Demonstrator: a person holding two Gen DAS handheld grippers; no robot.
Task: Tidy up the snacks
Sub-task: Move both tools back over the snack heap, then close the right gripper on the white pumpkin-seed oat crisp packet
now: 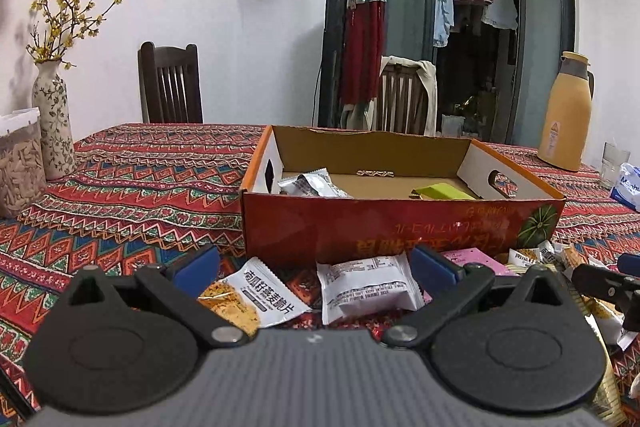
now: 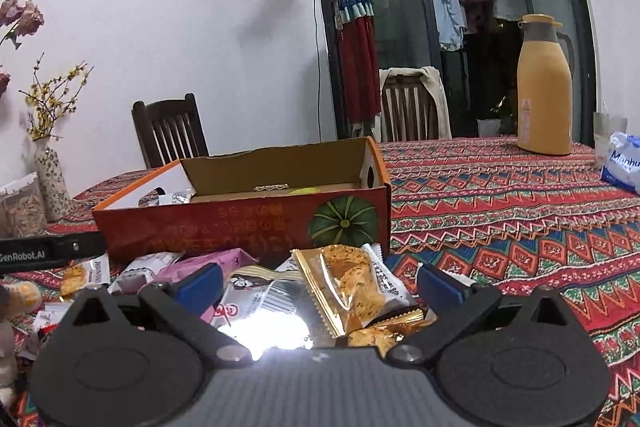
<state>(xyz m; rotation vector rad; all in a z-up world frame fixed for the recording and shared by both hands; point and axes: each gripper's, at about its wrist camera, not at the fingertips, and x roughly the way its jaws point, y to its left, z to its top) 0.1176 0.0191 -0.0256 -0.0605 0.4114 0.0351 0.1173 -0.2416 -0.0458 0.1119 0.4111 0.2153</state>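
An open orange cardboard box (image 1: 400,227) with a pumpkin print stands on the patterned tablecloth; it also shows in the right wrist view (image 2: 248,223). Inside lie a silver packet (image 1: 312,185) and a green packet (image 1: 444,191). Loose snack packets lie in front of the box. My left gripper (image 1: 314,269) is open and empty above a white packet (image 1: 368,287) and a white-and-orange cracker packet (image 1: 256,297). My right gripper (image 2: 320,281) is open over a gold cracker packet (image 2: 348,283) and a pink packet (image 2: 208,263).
A flowered vase (image 1: 52,123) and a clear jar (image 1: 18,167) stand at the left. A yellow thermos (image 2: 546,87), a glass (image 1: 614,163) and a tissue pack (image 2: 624,161) stand at the right. Two wooden chairs (image 1: 170,87) stand behind the table.
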